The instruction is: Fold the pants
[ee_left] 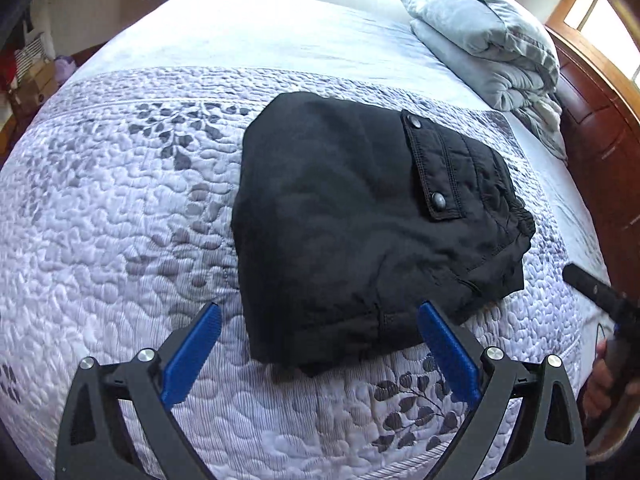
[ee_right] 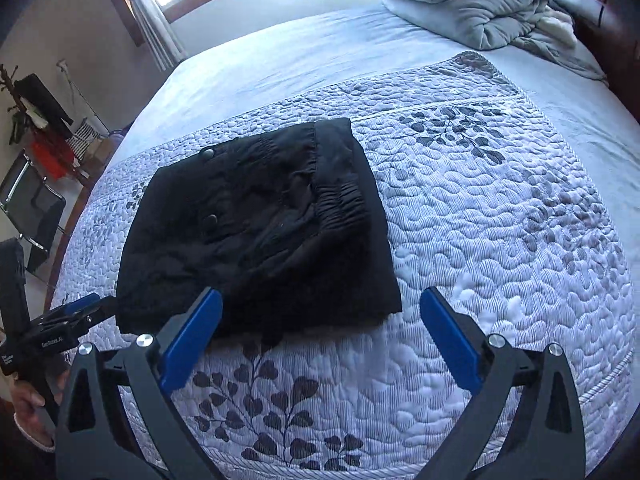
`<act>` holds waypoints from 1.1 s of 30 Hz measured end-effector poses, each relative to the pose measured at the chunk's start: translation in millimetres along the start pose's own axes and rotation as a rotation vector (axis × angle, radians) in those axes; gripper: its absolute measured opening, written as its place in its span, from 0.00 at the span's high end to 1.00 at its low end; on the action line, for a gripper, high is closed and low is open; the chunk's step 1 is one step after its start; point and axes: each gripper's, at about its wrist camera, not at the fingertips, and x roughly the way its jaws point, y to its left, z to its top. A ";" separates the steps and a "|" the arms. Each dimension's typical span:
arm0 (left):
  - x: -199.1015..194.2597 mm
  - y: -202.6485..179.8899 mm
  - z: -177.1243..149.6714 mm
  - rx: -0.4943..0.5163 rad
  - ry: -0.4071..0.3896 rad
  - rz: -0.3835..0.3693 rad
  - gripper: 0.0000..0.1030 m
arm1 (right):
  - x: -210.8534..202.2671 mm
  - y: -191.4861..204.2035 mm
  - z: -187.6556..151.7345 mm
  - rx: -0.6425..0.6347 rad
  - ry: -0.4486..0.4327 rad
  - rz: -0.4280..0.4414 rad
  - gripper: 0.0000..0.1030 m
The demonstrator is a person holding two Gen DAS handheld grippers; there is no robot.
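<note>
The black pants (ee_left: 360,216) lie folded on the bed (ee_left: 120,200); left gripper (ee_left: 320,340) and right gripper (ee_right: 320,320) are both wide, holding nothing

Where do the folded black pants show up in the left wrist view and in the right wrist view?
Left wrist view: the pants lie centre, slightly right, on the quilt, above the open left gripper.
Right wrist view: the pants lie left of centre, above the open right gripper's left finger.
Shared landmark: the grey bundled blanket at the upper right in both.
</note>
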 end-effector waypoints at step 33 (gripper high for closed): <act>-16.8 -25.0 -14.2 0.045 -0.076 0.138 0.04 | -16.5 33.2 -28.0 -0.107 -0.004 -0.131 0.04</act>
